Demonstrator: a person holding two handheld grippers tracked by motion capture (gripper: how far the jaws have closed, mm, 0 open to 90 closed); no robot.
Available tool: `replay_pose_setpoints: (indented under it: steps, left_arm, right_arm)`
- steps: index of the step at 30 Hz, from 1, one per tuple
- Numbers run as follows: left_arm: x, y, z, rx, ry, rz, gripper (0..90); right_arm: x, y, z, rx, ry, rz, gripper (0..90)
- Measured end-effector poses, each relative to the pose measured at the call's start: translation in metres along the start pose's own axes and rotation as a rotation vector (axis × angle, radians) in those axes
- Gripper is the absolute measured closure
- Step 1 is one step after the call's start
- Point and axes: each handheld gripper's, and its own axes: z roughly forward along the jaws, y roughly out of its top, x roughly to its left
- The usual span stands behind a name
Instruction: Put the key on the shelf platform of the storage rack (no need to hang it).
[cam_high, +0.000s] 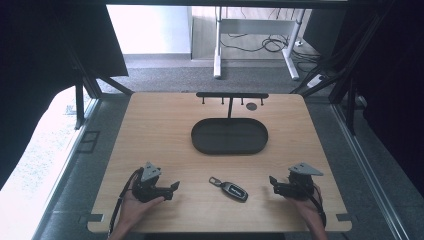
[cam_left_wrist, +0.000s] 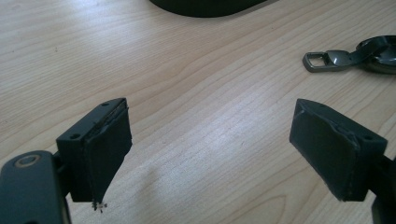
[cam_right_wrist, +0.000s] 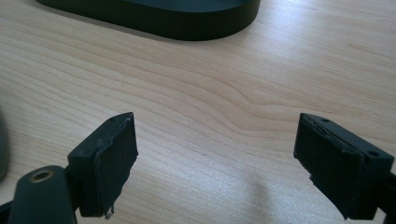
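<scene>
Both the left gripper (cam_high: 175, 186) and the right gripper (cam_high: 272, 180) stand wide open over the table (cam_high: 150, 130), gripping and touching nothing. The key fob (cam_high: 231, 189) lies flat between them, apart from both, just nearer than the black oval tray (cam_high: 229, 136).

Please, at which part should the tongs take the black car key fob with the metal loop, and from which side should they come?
Probably across the broad body of the black car key fob with the metal loop, coming from above. It lies flat on the light wooden table, slanted, with the thin loop toward the left tongs. The open right tongs look equally near.
</scene>
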Motion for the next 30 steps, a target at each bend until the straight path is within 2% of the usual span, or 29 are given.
replay_pose_setpoints:
  steps: [8, 17, 30]
  left_arm:
    - [0.005, 0.006, -0.014, -0.041, -0.033, -0.037, 14.1]
    - [0.0, 0.009, -0.019, -0.037, -0.066, -0.027, 14.0]
    - [-0.001, 0.004, -0.026, -0.022, -0.048, -0.018, 14.1]
  right_arm:
    - [-0.002, 0.001, 0.0, 0.004, 0.012, -0.004, 14.4]
    - [-0.005, 0.001, -0.009, 0.013, 0.024, -0.015, 17.4]
    - [0.01, 0.015, -0.012, 0.029, 0.082, -0.112, 17.8]
